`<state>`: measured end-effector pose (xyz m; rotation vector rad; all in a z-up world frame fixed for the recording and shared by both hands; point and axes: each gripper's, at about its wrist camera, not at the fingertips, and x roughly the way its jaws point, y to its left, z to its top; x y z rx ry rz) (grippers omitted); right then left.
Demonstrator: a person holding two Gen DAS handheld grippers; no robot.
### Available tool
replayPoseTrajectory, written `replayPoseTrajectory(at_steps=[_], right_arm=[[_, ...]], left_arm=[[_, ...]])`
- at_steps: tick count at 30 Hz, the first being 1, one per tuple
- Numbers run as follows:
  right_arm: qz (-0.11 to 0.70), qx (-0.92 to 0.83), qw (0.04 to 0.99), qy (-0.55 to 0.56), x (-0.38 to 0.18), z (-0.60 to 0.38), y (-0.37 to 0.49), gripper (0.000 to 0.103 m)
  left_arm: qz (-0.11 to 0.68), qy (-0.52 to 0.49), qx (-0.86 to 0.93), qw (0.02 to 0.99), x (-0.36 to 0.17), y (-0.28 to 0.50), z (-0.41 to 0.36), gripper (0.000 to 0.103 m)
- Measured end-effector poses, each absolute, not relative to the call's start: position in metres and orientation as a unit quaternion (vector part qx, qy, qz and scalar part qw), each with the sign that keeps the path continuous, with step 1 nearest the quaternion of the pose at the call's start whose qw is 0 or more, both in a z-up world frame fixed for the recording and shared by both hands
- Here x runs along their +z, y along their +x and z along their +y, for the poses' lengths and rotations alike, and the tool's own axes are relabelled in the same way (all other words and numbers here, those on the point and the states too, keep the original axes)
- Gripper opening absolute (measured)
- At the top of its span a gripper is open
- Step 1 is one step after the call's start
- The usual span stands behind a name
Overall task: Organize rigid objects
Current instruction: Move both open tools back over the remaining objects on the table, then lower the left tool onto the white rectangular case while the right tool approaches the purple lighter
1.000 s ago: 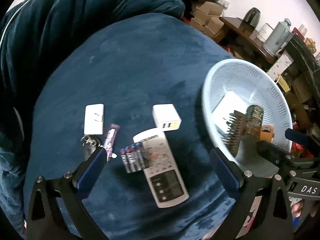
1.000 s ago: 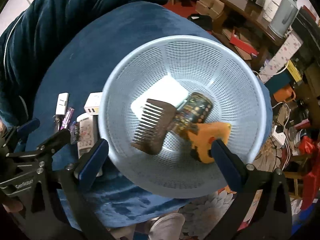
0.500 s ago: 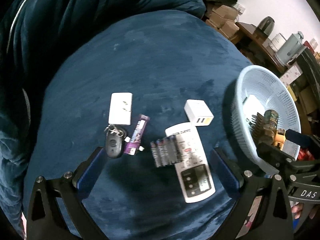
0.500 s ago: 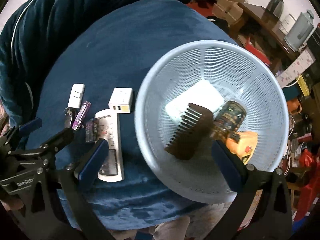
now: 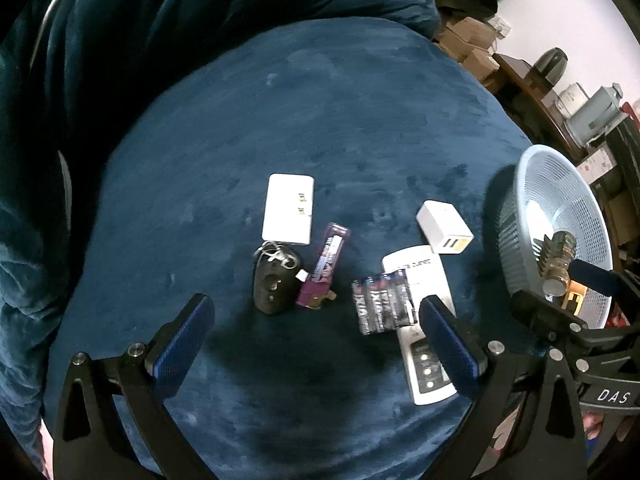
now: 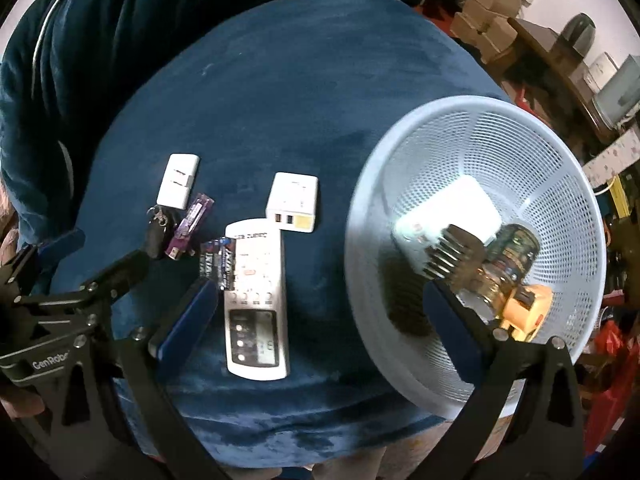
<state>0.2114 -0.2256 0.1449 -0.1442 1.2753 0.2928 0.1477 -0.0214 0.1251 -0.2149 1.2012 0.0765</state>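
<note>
Your left gripper [image 5: 314,312] has pulled back, jaws apart, key fob [image 5: 275,286] just ahead. Your right gripper [image 6: 320,308], spread wide, hangs empty; basket [image 6: 560,152] right, comb [image 6: 452,252] apparently inside.

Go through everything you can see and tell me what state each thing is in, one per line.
Left hand-held gripper: open, empty.
Right hand-held gripper: open, empty.
Blue basket: upright, partly filled.
Comb: in basket.
Remote control: flat, face up.
Battery pack: overlapping the remote's edge.
White charger: on cushion, ports toward camera.
Key fob: on cushion.
</note>
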Motion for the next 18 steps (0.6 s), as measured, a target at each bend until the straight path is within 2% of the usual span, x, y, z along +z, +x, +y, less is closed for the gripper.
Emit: replayPoseTrajectory(at_steps=[18], right_arm=[[0.593, 0.150, 0.789, -0.062, 0.138, -0.211, 0.218, 0.103]], left_arm=[[0.569, -0.132, 0.044, 0.811, 0.087, 0.163, 0.017, 0.101]])
